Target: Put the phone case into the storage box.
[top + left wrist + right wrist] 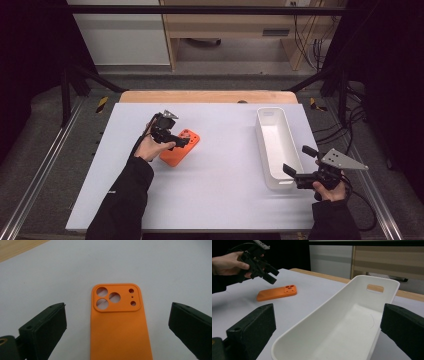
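Note:
An orange phone case (181, 148) lies back-up on the white mat, left of the middle. My left gripper (181, 140) hovers just above it, open. In the left gripper view the case (120, 325) lies between the two wide-apart jaws of the left gripper (117, 307), camera cut-outs at the far end. My right gripper (298, 160) is open at the near end of an empty white bin (262, 145). The right gripper view has the bin (342, 315) between the jaws of the right gripper (328, 307). The case (277, 293) and the left gripper (268, 273) appear farther off.
The white mat (220, 190) covers a wooden table whose far edge (205, 96) shows beyond it. Black frame posts stand at both sides. Cables trail on the floor at the right.

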A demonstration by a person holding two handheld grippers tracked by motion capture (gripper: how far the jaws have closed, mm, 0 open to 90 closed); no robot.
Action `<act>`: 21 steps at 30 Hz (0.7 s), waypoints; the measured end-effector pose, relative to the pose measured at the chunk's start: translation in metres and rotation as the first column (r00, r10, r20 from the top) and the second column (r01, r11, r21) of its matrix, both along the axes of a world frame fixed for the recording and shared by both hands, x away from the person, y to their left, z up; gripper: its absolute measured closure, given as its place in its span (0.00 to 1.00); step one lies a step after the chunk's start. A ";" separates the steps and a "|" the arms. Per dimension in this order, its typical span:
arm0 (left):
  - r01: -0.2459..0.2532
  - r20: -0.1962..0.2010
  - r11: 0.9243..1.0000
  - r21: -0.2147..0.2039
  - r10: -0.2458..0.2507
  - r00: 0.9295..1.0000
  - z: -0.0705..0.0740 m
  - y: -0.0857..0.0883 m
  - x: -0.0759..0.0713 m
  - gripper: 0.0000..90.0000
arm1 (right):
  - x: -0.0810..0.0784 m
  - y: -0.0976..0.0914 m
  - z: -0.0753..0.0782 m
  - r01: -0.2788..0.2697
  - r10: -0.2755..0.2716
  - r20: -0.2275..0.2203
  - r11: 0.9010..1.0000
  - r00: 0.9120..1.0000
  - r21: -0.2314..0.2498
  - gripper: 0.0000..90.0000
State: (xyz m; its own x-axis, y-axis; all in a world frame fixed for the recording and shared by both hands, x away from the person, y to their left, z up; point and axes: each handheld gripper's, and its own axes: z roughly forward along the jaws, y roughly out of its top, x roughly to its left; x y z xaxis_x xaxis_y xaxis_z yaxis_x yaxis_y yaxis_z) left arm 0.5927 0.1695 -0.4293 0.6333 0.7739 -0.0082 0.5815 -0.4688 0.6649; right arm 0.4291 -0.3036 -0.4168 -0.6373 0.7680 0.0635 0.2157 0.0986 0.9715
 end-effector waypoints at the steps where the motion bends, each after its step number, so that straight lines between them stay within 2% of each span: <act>1: -0.001 -0.001 1.000 0.008 0.001 1.000 -0.002 0.000 0.000 0.01 | 0.000 0.000 0.000 0.001 -0.001 -0.002 1.000 1.000 0.000 0.00; 21: 0.016 -0.060 0.999 0.047 -0.013 0.998 -0.025 -0.007 0.003 0.01 | 0.000 0.000 0.000 -0.001 0.001 0.000 1.000 1.000 0.001 0.00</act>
State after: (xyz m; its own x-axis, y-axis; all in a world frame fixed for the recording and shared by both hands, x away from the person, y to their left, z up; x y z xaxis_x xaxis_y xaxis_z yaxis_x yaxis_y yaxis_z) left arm 0.5954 0.1624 -0.4543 0.6436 0.7653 -0.0093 0.6123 -0.5076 0.6062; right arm 0.4291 -0.3037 -0.4168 -0.6380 0.7674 0.0637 0.2153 0.0983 0.9716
